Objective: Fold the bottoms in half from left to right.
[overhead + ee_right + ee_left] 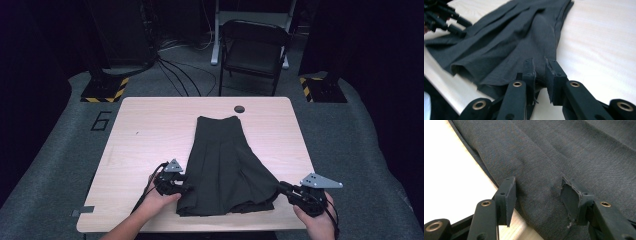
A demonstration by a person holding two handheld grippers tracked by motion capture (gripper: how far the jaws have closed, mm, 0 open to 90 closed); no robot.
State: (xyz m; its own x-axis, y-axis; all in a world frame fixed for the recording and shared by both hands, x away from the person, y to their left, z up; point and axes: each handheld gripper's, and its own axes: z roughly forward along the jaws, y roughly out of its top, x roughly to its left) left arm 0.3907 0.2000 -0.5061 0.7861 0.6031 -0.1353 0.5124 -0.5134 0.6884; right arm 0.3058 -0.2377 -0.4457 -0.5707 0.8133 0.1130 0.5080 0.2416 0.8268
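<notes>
While the left gripper (181,186) rests at the near left corner of the dark skirt (227,165), its jaws stand spread in its own view, with flat cloth showing between the pads and neither pad pressing on it. Across the hem, the right gripper (283,188) has its jaws drawn close together on a bunched fold of the skirt's near right corner; in the right gripper view the cloth (506,47) runs up into the narrow gap between the pads, though a sliver of space shows there, so how firmly it is pinched cannot be told.

Writing is scarce: a large "6" (101,120) is marked on the grey floor just left of the tabletop (150,135), and the skirt carries no readable label.

That skirt is a dark charcoal, finely woven garment with long pleats, narrow at its far waistband and flaring toward the near edge, lying flat in the middle of the pale wooden tabletop with its hem slightly rumpled.

By count: one skirt, two grippers, one tabletop with one small dark round hole (240,108) near its far edge, one folding chair (254,52) beyond, and two black-and-yellow striped bases (105,90).
</notes>
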